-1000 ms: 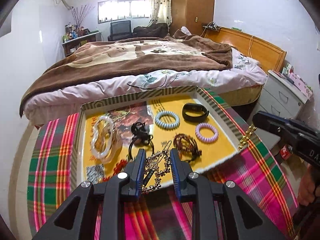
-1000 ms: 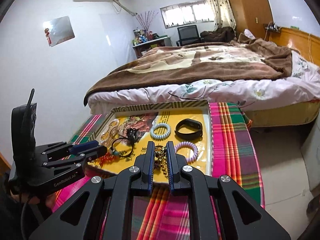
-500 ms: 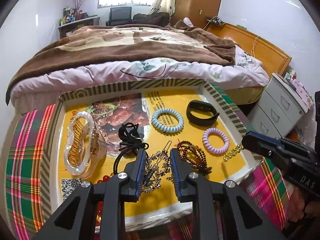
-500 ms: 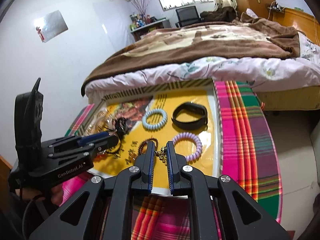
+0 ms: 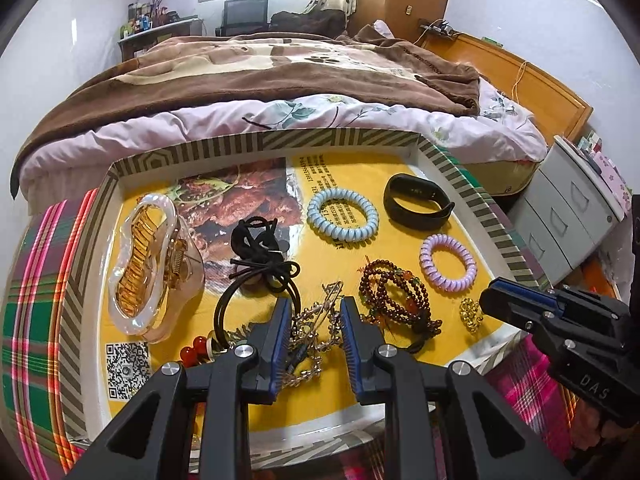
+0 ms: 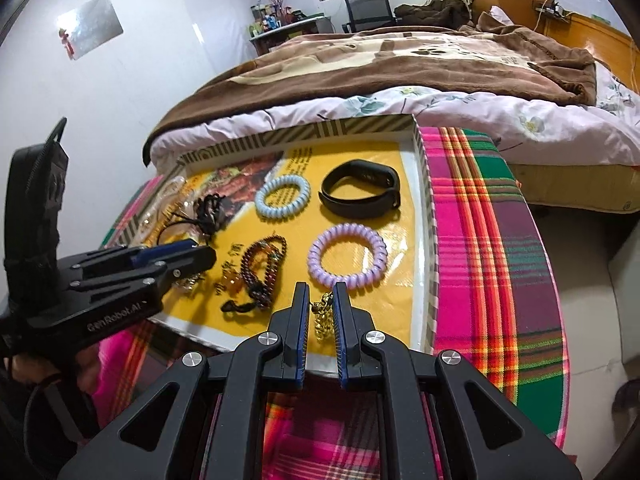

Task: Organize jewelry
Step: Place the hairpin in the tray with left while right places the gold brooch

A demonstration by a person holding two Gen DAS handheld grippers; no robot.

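Observation:
A yellow-lined tray (image 5: 344,138) with a striped rim lies on a plaid cloth. My left gripper (image 5: 316,320) is shut on a tangled silver chain (image 5: 310,334), low over the tray's front middle. My right gripper (image 6: 322,316) is shut on a small gold chain (image 6: 320,322) that hangs down to the lining at the tray's (image 6: 360,126) front right corner. From the left wrist view the gold chain (image 5: 470,312) dangles at the right gripper's (image 5: 486,300) tip. The left gripper (image 6: 208,258) enters the right wrist view from the left.
On the tray lie a blue spiral tie (image 5: 342,220), a black wristband (image 5: 418,208), a purple spiral tie (image 5: 448,262), a brown bead bracelet (image 5: 394,300), black hair ties (image 5: 260,264), a clear hair claw (image 5: 148,264) and red beads (image 5: 194,350). A bed (image 5: 280,80) stands behind, drawers (image 5: 568,216) to the right.
Both grippers have sunk toward the tray with their chains still gripped. The gold chain has come in from over the cloth to the tray's front right corner.

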